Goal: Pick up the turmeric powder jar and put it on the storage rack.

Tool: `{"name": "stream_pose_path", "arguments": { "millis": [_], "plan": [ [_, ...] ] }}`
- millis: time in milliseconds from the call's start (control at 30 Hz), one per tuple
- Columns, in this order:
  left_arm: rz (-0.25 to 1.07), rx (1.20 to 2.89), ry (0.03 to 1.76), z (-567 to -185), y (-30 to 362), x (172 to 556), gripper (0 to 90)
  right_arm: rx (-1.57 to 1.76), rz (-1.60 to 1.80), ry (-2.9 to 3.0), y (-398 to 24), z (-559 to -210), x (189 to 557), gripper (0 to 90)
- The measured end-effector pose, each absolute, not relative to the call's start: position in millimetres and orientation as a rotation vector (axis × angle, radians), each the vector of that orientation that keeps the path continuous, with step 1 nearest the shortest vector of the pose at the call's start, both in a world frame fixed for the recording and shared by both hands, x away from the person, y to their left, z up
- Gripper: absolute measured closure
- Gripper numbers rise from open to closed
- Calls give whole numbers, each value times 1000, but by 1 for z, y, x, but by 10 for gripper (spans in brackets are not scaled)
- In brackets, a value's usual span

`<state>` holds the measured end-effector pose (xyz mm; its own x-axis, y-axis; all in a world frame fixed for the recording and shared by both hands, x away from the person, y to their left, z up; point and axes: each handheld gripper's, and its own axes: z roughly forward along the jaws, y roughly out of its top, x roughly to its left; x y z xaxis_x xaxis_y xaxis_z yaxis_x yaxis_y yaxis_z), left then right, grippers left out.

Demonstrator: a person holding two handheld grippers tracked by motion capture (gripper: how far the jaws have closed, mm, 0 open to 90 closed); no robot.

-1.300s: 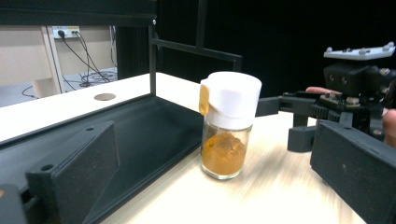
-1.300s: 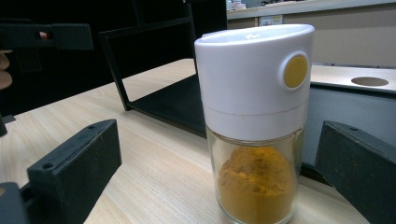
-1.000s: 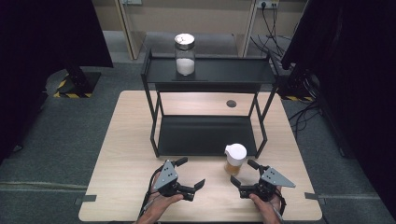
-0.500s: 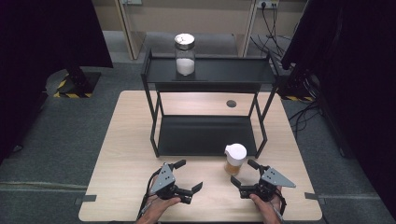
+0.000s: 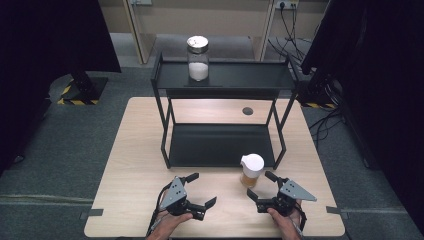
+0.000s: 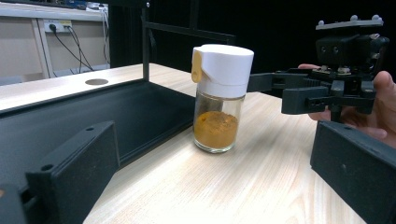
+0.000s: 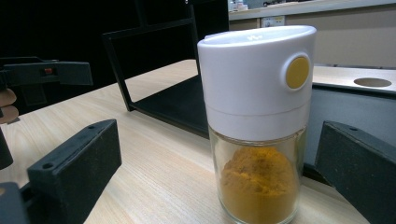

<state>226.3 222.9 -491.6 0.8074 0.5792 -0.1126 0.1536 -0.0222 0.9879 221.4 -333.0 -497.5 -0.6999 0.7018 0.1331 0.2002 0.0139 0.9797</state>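
Right claw [image 5: 263,189] released, jaws spread wide, set on the desk [image 5: 135,165] just short of the spice jar [image 5: 251,170] — in the right gripper view the jar [image 7: 257,126] stands between the two jaws, untouched. Left claw [image 5: 200,192] also released, holding nothing, well to the jar's left.

Judged step: closing in on the jar. To do it well — slide forward level, centre the glass body between the jaws, clamp below the white cap, not on it.

Jar upright, long axis vertical, cap up; yellow button [image 7: 297,72] faces the right claw. Jar sits just in front of the black rack [image 5: 220,145]. Beyond, on the rack's top shelf, a second jar [image 5: 198,57] with white contents.
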Motion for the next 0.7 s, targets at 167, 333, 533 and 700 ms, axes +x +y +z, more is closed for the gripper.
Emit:
{"name": "stream_pose_path", "arguments": {
  "millis": [167, 333, 533, 700],
  "plan": [
    [374, 1584, 603, -492, 223, 226, 5, 923, 1732, 1900, -333, -498, 222, 6],
    [361, 1586, 606, -492, 223, 227, 5, 924, 1730, 1897, -333, -498, 221, 6],
    [362, 1586, 605, -493, 223, 227, 5, 927, 1725, 1889, -333, -498, 221, 6],
    [364, 1587, 605, -493, 223, 226, 5, 920, 1713, 1880, -332, -497, 220, 6]
  ]
}}
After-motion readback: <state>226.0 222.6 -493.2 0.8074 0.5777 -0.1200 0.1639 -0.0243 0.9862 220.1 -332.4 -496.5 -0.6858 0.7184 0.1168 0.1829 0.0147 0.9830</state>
